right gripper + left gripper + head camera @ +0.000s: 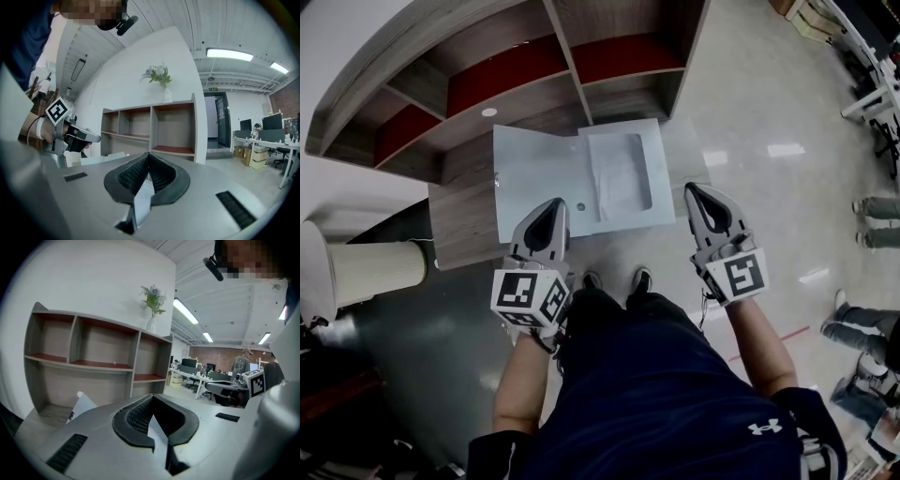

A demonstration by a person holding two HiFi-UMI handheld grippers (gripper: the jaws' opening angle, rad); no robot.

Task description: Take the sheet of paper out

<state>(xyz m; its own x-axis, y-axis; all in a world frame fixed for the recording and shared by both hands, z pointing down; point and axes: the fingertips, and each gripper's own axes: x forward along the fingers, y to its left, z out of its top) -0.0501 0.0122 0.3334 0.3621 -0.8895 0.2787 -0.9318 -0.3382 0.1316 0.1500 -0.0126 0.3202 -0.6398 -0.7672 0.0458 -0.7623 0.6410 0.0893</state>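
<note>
The folder (pixel 534 173) lies open on the desk (pixel 459 225). The sheet of paper (pixel 619 178) lies in the folder's right half. The left gripper (pixel 557 202) is over the folder's near edge and the right gripper (pixel 692 187) is beside its near right corner. Both sets of jaws are closed and empty.

- Grey wood-grain shelf unit with red shelf boards (pixel 101 364), against a curved white wall (pixel 93 277).
- Clear glass vase of flowers (pixel 151 323) on top of the unit.
- Glossy pale floor (pixel 750 112).
- Lit ceiling strip lights (pixel 229 53).
- White office desks (pixel 192 376) beyond.
</note>
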